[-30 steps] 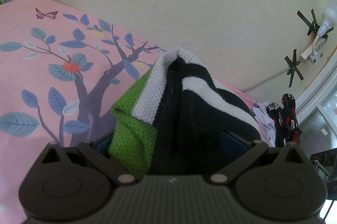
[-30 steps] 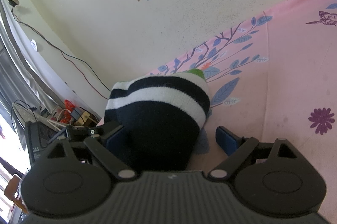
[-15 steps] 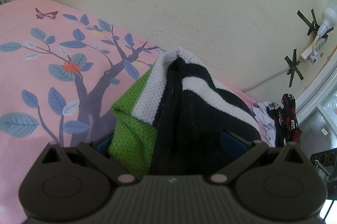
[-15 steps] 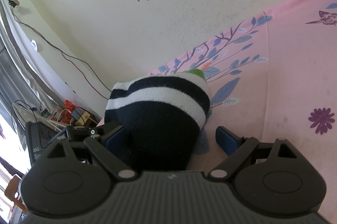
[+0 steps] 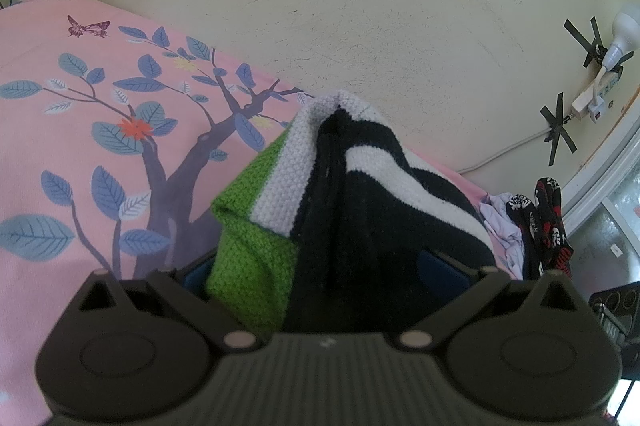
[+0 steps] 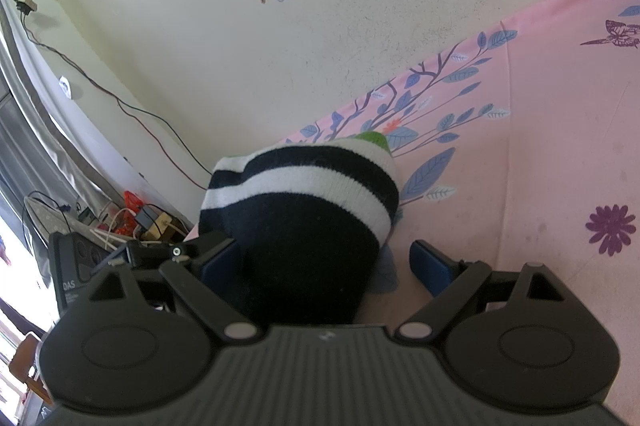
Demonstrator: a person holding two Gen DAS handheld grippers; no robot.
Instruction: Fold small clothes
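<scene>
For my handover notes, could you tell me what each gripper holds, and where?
Left gripper: black, white and green knitted garment, bunched end. Right gripper: open around it.

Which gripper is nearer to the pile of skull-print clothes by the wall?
Left. The left gripper has the skull-print clothes just to its right at the sheet's edge. From the right gripper that pile is not visible; both have the striped knit piece between their fingers.

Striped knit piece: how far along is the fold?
Done: nothing looks finished yet. In hand: the striped knit piece, bunched, sits between the fingers of the left hand-held gripper and the right hand-held gripper, whose jaws stand wide, over the pink bedsheet. Left: flattening and folding it, then the crumpled clothes at the bed's edge.
</scene>
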